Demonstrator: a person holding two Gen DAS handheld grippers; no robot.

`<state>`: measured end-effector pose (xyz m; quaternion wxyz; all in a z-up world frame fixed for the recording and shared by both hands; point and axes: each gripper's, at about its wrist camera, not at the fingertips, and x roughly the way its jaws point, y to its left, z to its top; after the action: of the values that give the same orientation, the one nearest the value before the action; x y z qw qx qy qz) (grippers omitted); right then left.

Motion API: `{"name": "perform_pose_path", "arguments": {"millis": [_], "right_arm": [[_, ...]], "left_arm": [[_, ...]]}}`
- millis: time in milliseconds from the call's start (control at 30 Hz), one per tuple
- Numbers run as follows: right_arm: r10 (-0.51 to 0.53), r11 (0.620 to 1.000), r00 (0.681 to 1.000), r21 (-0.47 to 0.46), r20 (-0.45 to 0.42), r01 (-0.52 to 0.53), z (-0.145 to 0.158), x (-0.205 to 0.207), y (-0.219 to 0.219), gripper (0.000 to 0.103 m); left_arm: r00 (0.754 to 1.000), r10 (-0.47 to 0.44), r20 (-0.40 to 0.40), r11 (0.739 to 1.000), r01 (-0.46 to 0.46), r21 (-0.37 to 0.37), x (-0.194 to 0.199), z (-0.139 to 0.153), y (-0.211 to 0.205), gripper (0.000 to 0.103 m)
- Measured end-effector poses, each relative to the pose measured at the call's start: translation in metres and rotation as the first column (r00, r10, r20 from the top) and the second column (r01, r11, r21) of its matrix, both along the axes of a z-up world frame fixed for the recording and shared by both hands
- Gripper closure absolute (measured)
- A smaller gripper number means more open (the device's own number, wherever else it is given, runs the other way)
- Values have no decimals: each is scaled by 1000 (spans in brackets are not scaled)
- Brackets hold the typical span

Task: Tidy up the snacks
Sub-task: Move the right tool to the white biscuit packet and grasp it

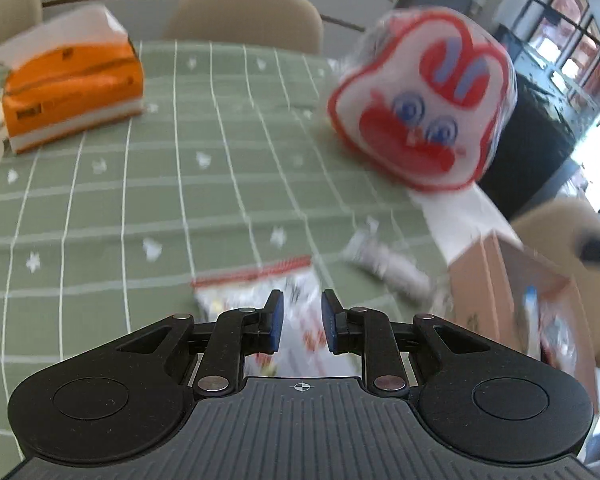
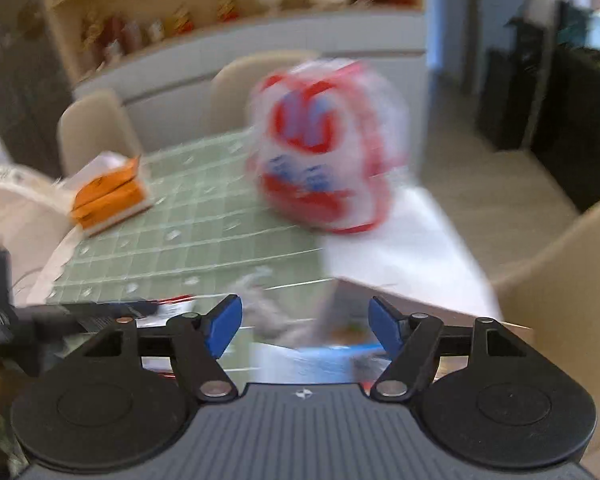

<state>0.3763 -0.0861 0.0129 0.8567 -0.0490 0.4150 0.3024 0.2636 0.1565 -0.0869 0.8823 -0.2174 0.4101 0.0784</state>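
table: green checked cloth (image 1: 228, 152) covered most of the top, bare white corner on the right; both views blurred, so fine detail was unreliable
rabbit bag: big red-and-white cartoon-face snack bag (image 1: 422, 100) stood at the far right of the cloth, near the white edge; well apart from both grippers
tissue pack: orange pack (image 1: 72, 88) sat far left; not a snack, judged best left alone
box: open cardboard box (image 1: 512, 300) stood at the near right edge, some packets already inside; judged the place snacks go
flat packet: white packet with a red strip (image 1: 256, 280) lay on the cloth just in front of and under the left fingertips; likely the next pick
small wrapper: crumpled pale wrapper (image 1: 388, 264) lay between flat packet and box
left gripper: left gripper (image 1: 302, 320) pointed down at the flat packet; jaws nearly closed with a narrow gap; nothing visibly pinched, packet seemed below the pads rather than between them
right gripper: right gripper (image 2: 306, 324) hung over the box; jaws parted about halfway, nothing between the pads
step advice: judged left jaws too narrow for a clean pick; widen first, come down low at the packet's edge; pinch the sealed red strip, not the flat middle; keep the right gripper clear of the box mouth
risk: thin packet could slide on the cloth
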Motion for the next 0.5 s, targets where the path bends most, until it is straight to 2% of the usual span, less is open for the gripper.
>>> {"name": "perform_pose_path", "arguments": {"millis": [133,200,267,333,367,500], "right_arm": [[92,990,996,-105,-18,-93,-21,10,81,35],[96,986,995,-137,-39,-100,-36,14,109,51],[89,970,996,-229,-7,-88,-52,21,133,59],[60,935,998,-351,32,-45,-73,36,150,68],[40,923,999,-384,29,-26,-82,44,153,74],[-57,905,998,-424,-11,47,-108,67,146,76]], "left_arm": [[999,51,16,997,-50,-61,-33,-14,17,79],[999,40,8,997,-39,-59,-40,-17,26,79],[1000,20,-2,998,-20,-65,-48,-16,33,78],[1000,21,3,996,-20,-87,-58,-17,38,78],[1000,20,4,995,-20,-100,-63,-18,41,78],[1000,17,14,990,-15,-140,-77,-22,51,78]]}}
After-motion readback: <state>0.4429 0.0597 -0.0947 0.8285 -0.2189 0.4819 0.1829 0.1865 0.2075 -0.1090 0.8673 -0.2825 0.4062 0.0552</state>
